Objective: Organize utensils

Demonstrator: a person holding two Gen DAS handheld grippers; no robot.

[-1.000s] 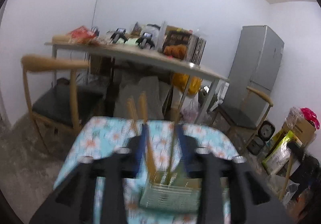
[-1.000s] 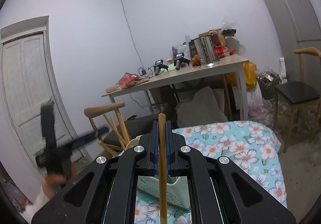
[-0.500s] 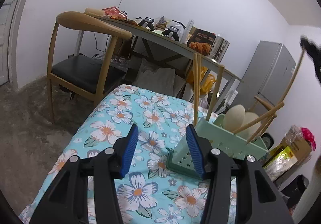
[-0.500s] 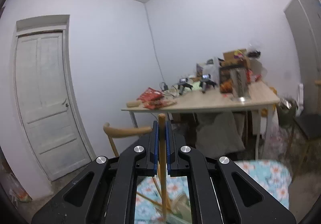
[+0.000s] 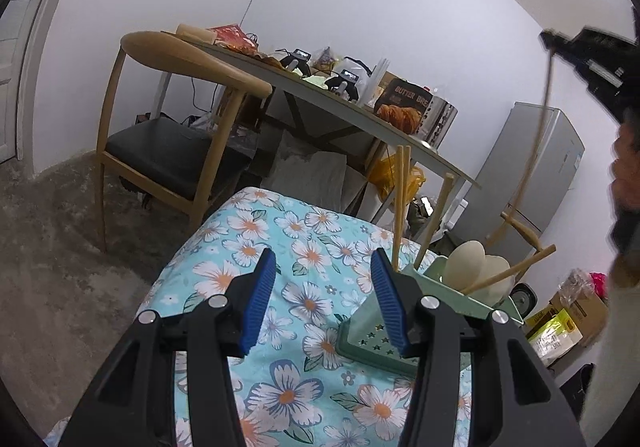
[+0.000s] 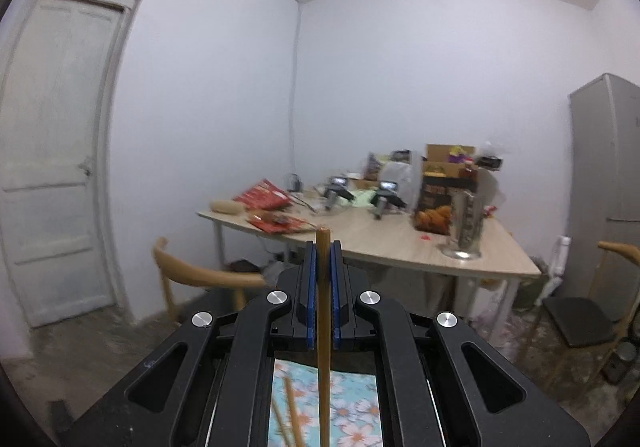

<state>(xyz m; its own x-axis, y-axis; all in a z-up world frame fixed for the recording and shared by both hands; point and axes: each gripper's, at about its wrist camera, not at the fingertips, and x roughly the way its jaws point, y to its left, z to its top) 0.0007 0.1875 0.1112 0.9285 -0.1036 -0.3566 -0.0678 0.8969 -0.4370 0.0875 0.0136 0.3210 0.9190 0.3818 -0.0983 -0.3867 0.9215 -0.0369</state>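
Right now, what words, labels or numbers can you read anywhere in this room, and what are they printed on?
"BUTTER BRE", cut off at the edge: on the dark bread box with a pastry picture on the long wooden table.
Red snack packets, yellow-green bag, label on the grey fridge: print too small or blurred to read.

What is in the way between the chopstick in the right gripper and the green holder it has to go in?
Nothing visible blocks it. The right gripper holds the chopstick up in open air above the green holder. Other chopsticks and pale spoons already stand in the holder, so it may bump those going in.
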